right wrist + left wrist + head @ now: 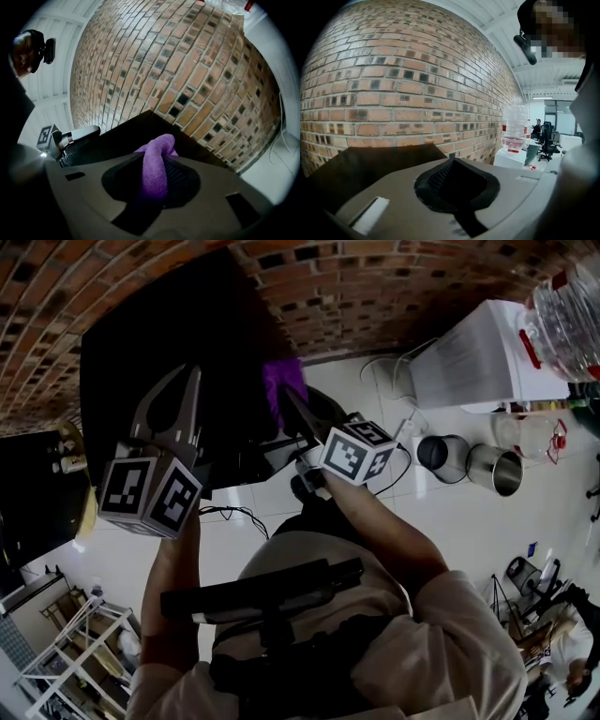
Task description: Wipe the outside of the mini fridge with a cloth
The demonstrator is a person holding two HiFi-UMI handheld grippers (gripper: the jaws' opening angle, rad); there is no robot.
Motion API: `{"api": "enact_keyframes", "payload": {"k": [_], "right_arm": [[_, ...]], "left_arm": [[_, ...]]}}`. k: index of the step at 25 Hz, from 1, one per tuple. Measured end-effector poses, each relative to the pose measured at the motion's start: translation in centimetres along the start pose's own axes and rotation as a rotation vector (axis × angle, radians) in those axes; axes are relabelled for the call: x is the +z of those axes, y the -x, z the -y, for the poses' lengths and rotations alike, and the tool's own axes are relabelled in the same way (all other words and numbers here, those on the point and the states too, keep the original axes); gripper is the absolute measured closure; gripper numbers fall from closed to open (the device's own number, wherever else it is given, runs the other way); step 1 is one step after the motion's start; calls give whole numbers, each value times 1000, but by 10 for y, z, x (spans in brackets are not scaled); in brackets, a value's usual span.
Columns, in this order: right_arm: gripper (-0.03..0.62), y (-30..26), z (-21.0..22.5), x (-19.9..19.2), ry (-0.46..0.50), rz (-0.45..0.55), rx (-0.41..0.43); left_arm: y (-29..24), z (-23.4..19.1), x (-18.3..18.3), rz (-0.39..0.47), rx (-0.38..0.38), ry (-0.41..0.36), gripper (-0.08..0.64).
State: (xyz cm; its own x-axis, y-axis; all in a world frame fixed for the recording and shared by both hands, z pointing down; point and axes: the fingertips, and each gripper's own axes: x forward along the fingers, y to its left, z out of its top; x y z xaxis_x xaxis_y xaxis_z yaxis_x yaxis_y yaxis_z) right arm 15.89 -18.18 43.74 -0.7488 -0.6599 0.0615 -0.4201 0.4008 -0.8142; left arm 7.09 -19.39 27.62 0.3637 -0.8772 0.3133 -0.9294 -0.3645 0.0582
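The black mini fridge (159, 343) stands against the brick wall; its dark top shows as the mini fridge (365, 164) and the mini fridge (140, 131) in both gripper views. My right gripper (292, 401) is shut on a purple cloth (281, 385), which rests against the fridge's right side. That cloth (157, 164) hangs bunched between the jaws. My left gripper (192, 381) is shut and holds nothing, raised in front of the fridge's face. Its jaws meet in the left gripper view (454, 176).
A brick wall (375, 287) runs behind the fridge. To the right stand a white water dispenser (487, 357) with a clear bottle (567, 320) and two metal pots (469, 460) on the white floor. A white rack (66, 652) is at lower left. Cables (230, 514) lie on the floor.
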Motion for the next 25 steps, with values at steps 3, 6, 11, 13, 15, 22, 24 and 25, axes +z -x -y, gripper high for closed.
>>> {"api": "enact_keyframes", "payload": {"k": [3,6,11,13,15,22,24,25], "right_arm": [[502,-2,18,-13,-5,-35,-27],[502,-3,35,-26,-14,-63,-58],[502,-6,59,-48,-2,-109,-89],[502,-7,69,-56,2,-123,-102],[502,-6,79,-63,12,-135,-113],[502,-9,104,-82,14,-156,-131],[502,-11,110,-86,21,-170,-130],[502,-12,114,-88,26,-177,-132]], "left_arm": [[1,-1,0,-1,3,-4,558],[1,0,-1,-5,6,-2,558],[1,-1,0,-7,10,0,558],[1,-1,0,-7,11,0,558],[0,-2,0,-7,11,1,558],[0,-1,0,-7,11,0,558],[0,-1,-1,-7,11,0,558],[0,-1,-1,-7,10,1,558]]}}
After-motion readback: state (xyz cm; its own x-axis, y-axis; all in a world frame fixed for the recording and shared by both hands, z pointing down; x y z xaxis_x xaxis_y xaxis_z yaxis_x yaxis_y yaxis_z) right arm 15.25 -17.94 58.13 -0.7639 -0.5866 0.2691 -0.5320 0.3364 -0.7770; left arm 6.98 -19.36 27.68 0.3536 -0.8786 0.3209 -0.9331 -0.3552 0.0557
